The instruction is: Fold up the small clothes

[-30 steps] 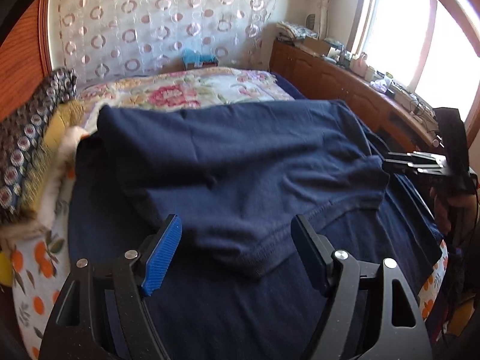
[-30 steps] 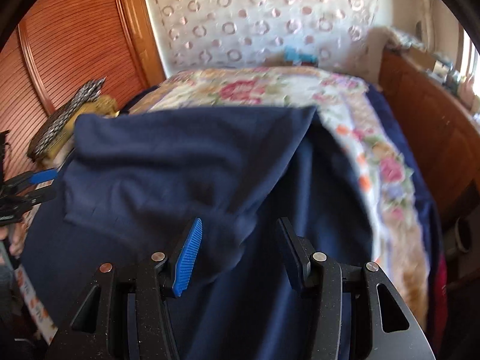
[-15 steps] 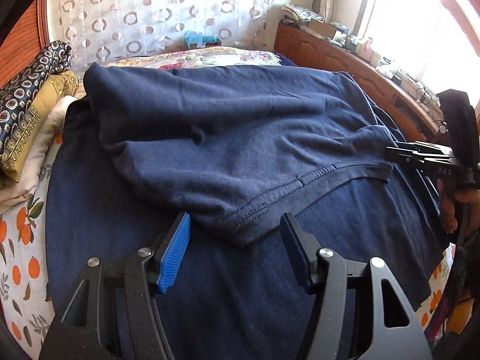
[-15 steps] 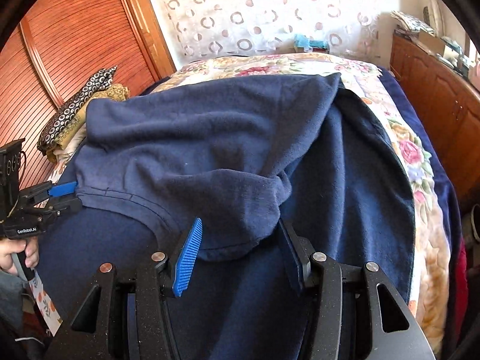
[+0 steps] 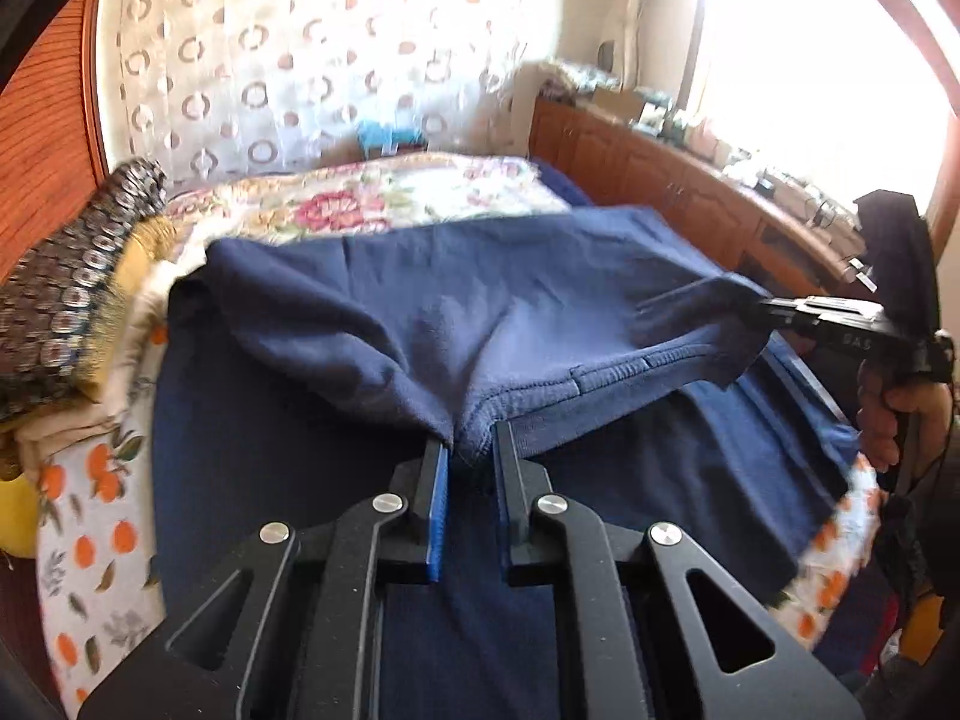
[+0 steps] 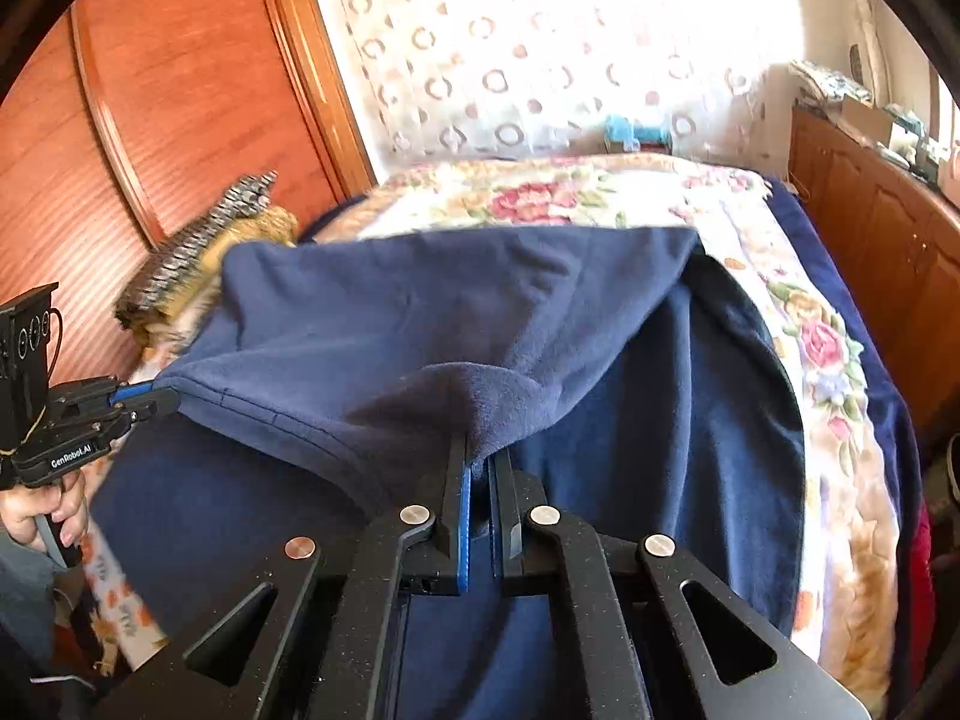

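Here each hand-held gripper pinches one end of the navy garment's [image 5: 456, 312] hemmed near edge: the left hand-held gripper [image 5: 470, 450] and the right hand-held gripper [image 6: 480, 457] hold it raised over the bed [image 6: 828, 360], likely so the fold can be carried across evenly. A stack of folded fabrics [image 5: 78, 312] crowds the left side; the floral far end lies open.

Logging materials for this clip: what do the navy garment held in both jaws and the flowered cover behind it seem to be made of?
Navy garment: a soft knit, likely fleece or brushed cotton; matte and slightly fuzzy, with a stitched hem, draping limply from the left gripper and right gripper.
Flowered cover: looks like a plush printed blanket with a soft pile, though blur leaves it open.
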Available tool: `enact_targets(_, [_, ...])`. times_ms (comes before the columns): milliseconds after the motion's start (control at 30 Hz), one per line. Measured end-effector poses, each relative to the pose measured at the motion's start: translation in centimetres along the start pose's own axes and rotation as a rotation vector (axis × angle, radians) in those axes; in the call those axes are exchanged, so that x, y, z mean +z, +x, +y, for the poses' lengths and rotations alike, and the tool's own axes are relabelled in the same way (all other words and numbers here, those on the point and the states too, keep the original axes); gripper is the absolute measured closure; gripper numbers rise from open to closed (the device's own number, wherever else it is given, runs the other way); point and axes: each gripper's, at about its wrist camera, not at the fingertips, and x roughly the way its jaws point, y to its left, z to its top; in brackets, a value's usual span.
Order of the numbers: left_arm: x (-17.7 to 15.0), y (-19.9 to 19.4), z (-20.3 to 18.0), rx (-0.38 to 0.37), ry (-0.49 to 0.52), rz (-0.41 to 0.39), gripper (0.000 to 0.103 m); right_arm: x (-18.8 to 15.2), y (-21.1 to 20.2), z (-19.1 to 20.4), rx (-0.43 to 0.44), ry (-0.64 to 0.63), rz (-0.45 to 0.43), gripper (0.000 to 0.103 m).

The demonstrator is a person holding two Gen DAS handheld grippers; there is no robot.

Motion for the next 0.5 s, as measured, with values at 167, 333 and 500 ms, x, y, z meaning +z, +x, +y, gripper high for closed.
enact_targets(167, [-1.7,-4.7,-0.9,-0.029,0.003,-0.042,0.089,-2.1,-4.1,1.6,0.020,-0.025,-0.031,0.099])
enact_targets(333, [-4.7,-6.5,-2.0,-0.035,0.008,-0.022,0.089,-5.0,-6.8,2.4,0.028,-0.042,-0.018,0.099])
enact_targets(500, [-7.4,-7.7,-2.5,-0.035,-0.013,-0.002,0.089,-7.2,-9.2,3.2,0.028,-0.050,-0.008,0.099])
